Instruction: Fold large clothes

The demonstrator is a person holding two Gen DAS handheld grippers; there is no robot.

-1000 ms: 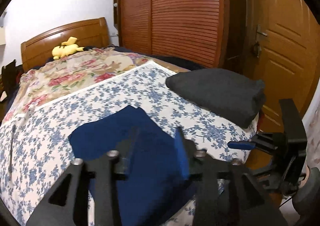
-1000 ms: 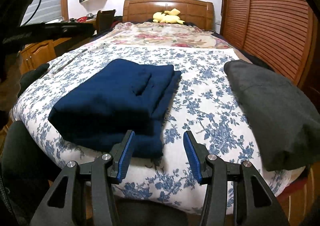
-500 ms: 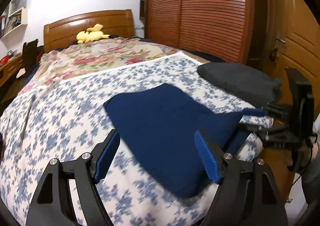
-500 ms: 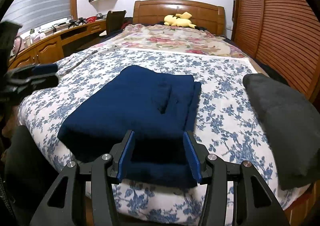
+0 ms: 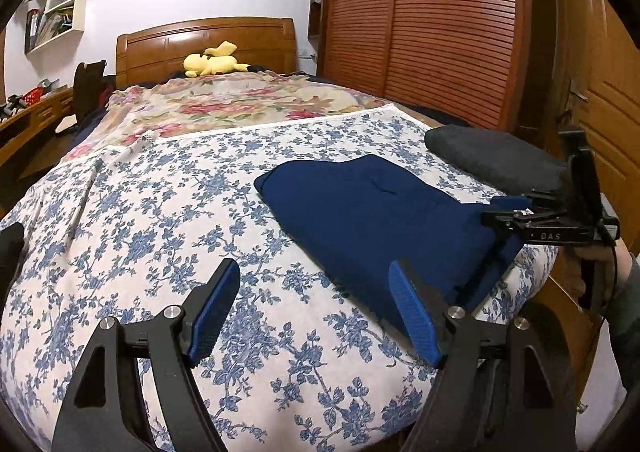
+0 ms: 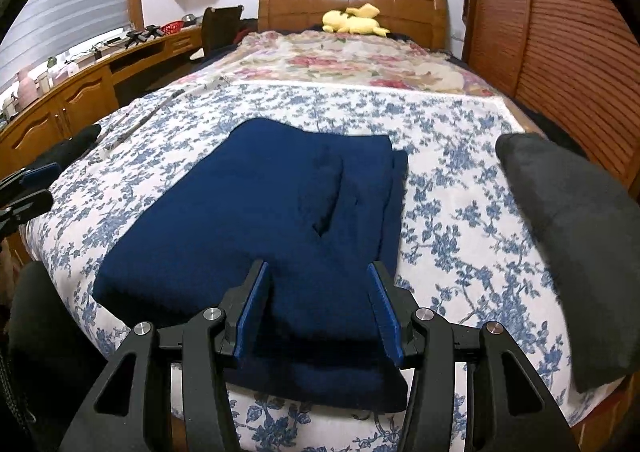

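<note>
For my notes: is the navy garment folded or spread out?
Folded. The navy garment lies as a compact rectangle on the bed, with layered edges along its right side.

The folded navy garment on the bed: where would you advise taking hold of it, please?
Probably the thick near edge of the navy garment, coming from the foot of the bed. Its stacked layers overhang there, facing the right tool, whose open pads already straddle them.

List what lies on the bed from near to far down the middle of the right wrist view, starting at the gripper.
right gripper → folded navy garment → blue-flowered sheet → rose-patterned blanket → yellow plush toy → wooden headboard.
</note>
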